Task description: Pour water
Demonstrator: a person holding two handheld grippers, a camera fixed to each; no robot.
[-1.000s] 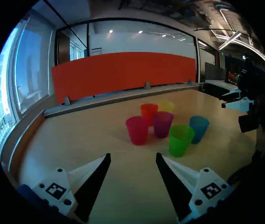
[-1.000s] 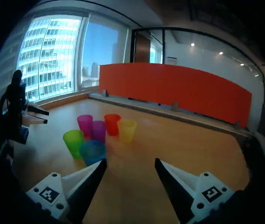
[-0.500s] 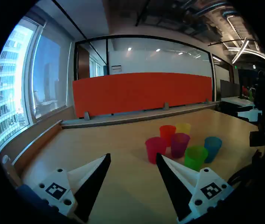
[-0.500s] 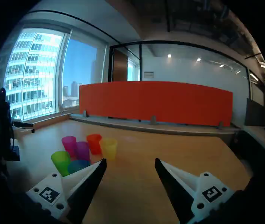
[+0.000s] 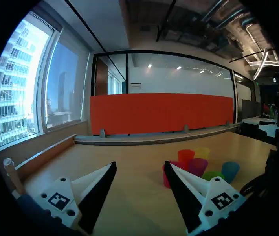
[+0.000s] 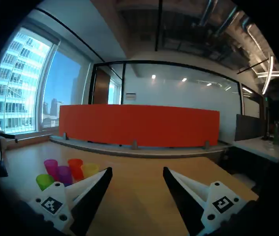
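Cups (image 5: 197,166) in several colours are standing clustered on the wooden table (image 5: 139,151), lying just beyond the left gripper's (image 5: 139,163) right finger and partly hidden behind it. In the right gripper view, the cluster is sitting beyond the right gripper's (image 6: 137,169) left finger. Both grippers are hovering with fingers spread apart.

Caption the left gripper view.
Open left tongs above a wooden table, coloured cups clustered just ahead at right.
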